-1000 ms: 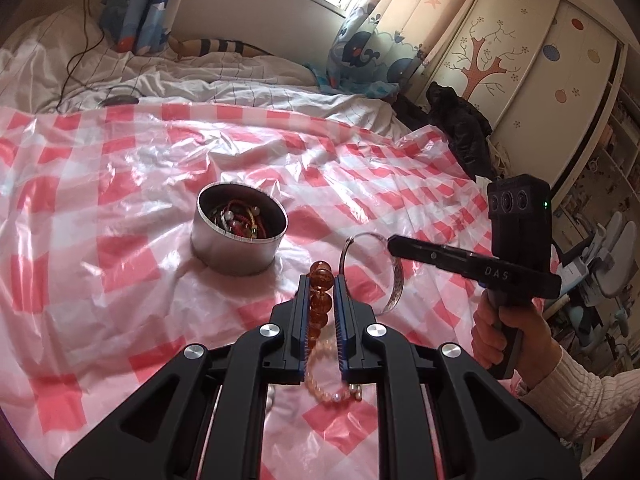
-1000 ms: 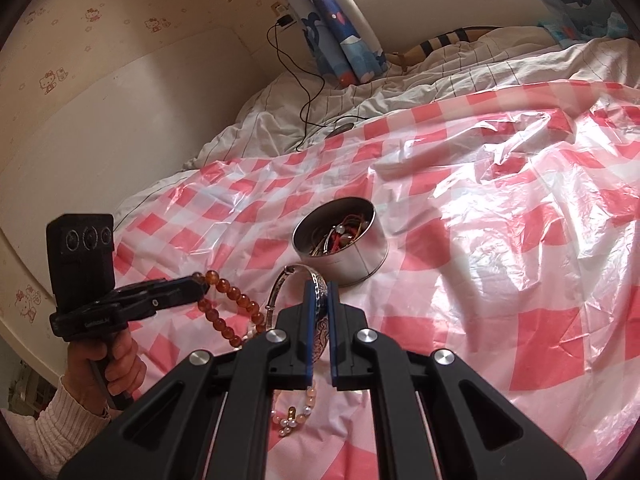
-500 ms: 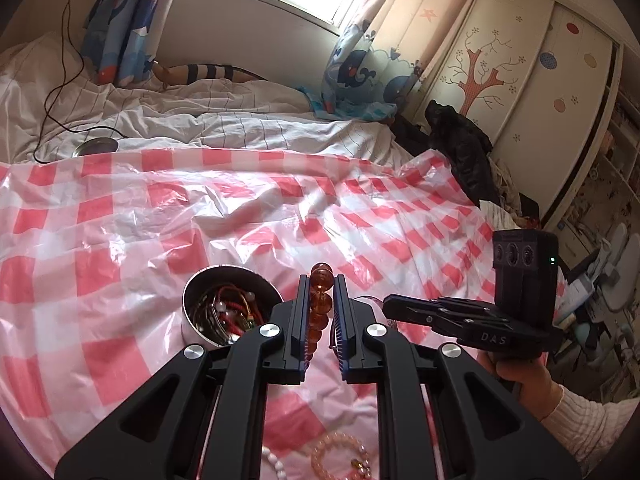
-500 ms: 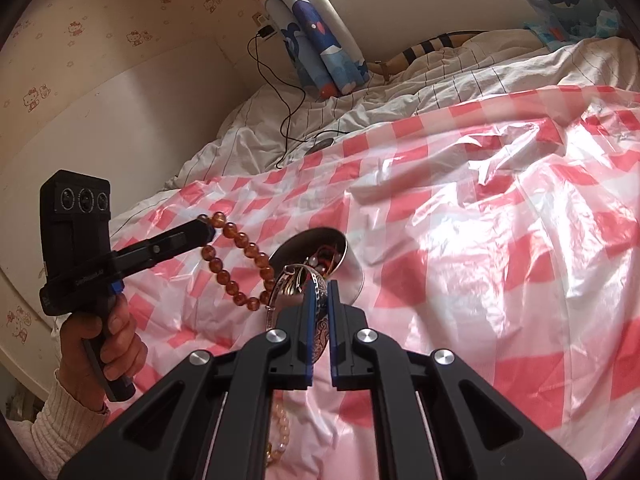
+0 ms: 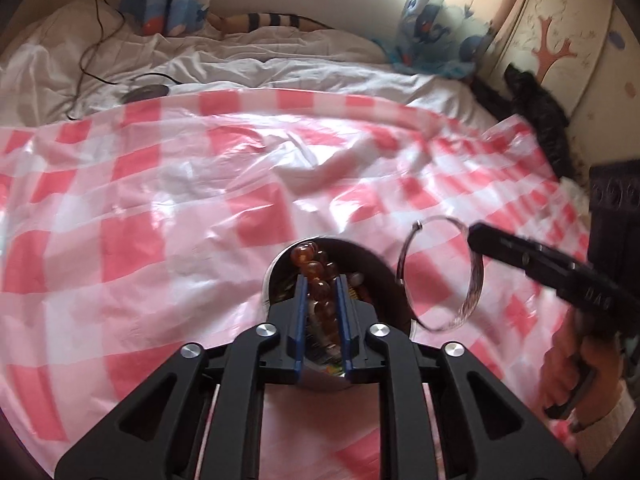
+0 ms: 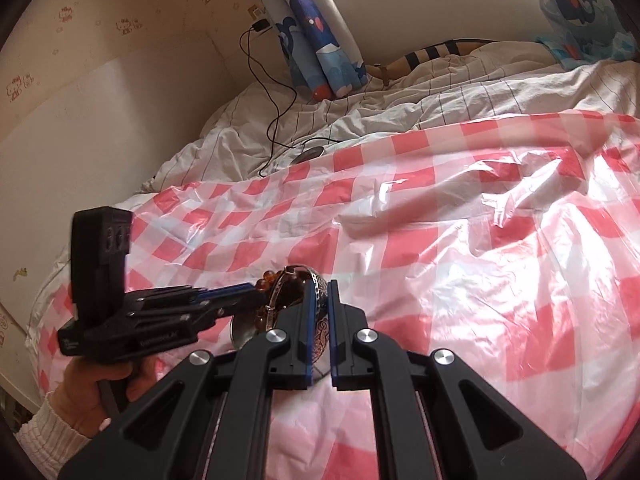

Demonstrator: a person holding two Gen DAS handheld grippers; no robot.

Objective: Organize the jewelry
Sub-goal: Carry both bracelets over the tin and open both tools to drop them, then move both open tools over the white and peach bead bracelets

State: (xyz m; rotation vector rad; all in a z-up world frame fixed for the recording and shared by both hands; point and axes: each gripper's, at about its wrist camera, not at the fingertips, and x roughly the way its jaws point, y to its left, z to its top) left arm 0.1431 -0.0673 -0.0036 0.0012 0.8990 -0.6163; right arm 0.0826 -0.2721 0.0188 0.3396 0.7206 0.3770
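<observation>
Nearest you, your left gripper has its fingers clenched on the amber bead bracelet, poised directly over the metal tin. Just beside it, your right gripper pinches the silver bangle. The tin already holds jewelry; both pieces remain undeposited. Beyond: checkered plastic sheet, bed.

Bed under red-checked plastic sheet, round metal tin on it.
</observation>
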